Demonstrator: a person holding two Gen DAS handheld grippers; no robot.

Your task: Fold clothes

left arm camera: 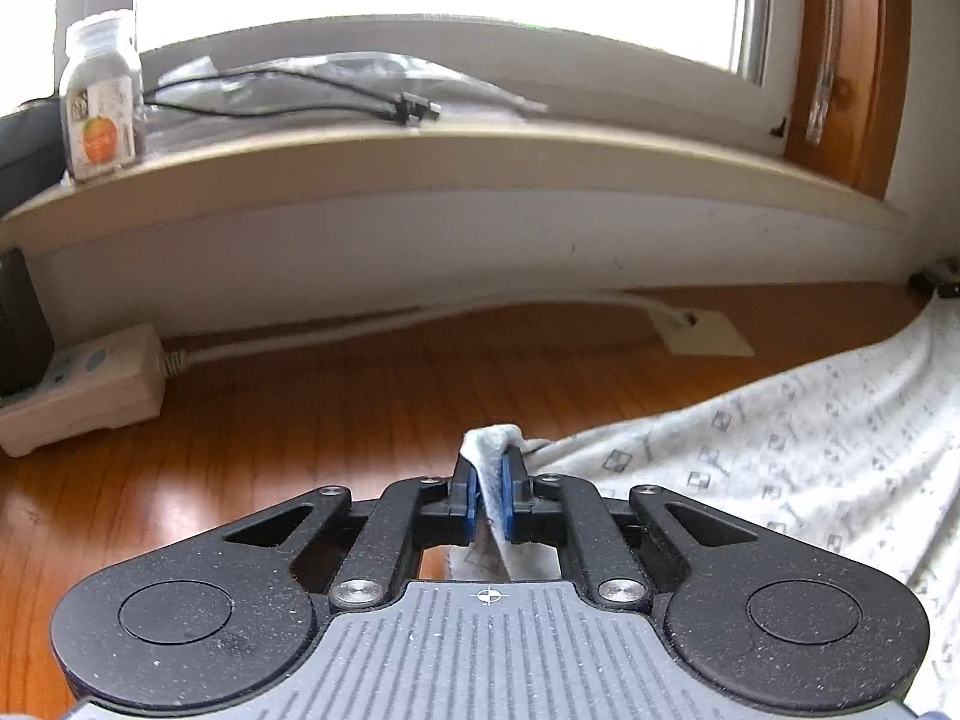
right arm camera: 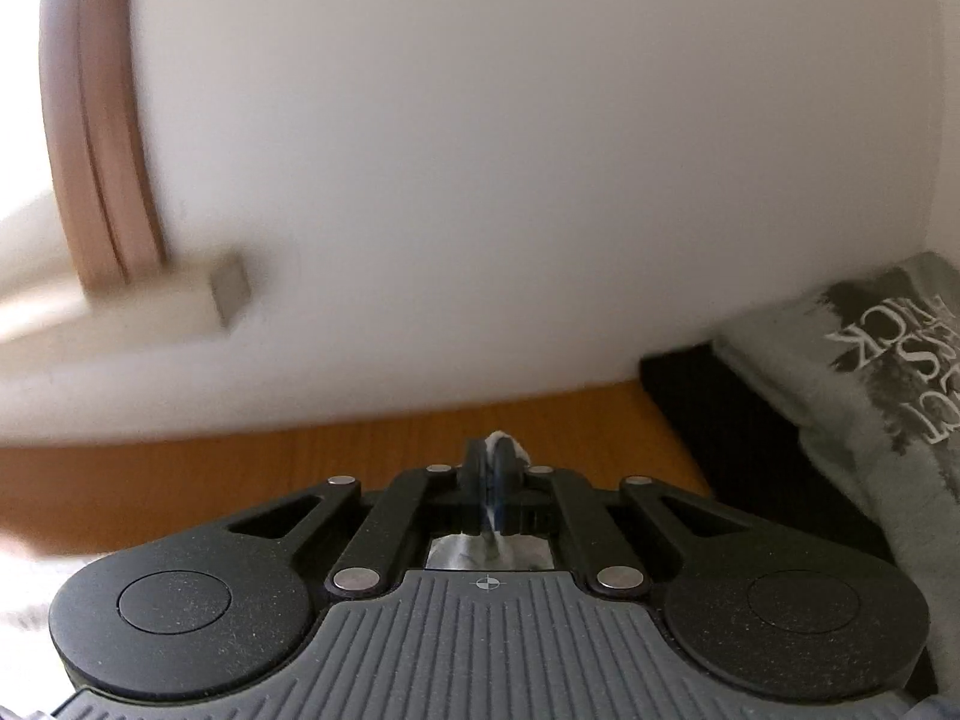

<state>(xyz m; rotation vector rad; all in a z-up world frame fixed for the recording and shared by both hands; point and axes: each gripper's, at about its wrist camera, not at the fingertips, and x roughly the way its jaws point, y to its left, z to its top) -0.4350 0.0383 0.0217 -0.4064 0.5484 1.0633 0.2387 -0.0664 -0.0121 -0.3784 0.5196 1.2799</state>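
A white printed garment (left arm camera: 798,450) is spread over the wooden table (left arm camera: 288,420), trailing off toward 3 o'clock in the left wrist view. One bunched edge of it is clamped between the blue pads of the left gripper (left arm camera: 489,480). A second white fold (right arm camera: 501,441) is pinched tight in the right gripper (right arm camera: 493,480), whose jaws are pressed together on it. At 3 o'clock of the right view a grey lettered shirt (right arm camera: 870,390) is lying folded. A power strip (left arm camera: 84,384) is seen at 9 o'clock, a bottle (left arm camera: 102,102) on the sill at 10 o'clock.
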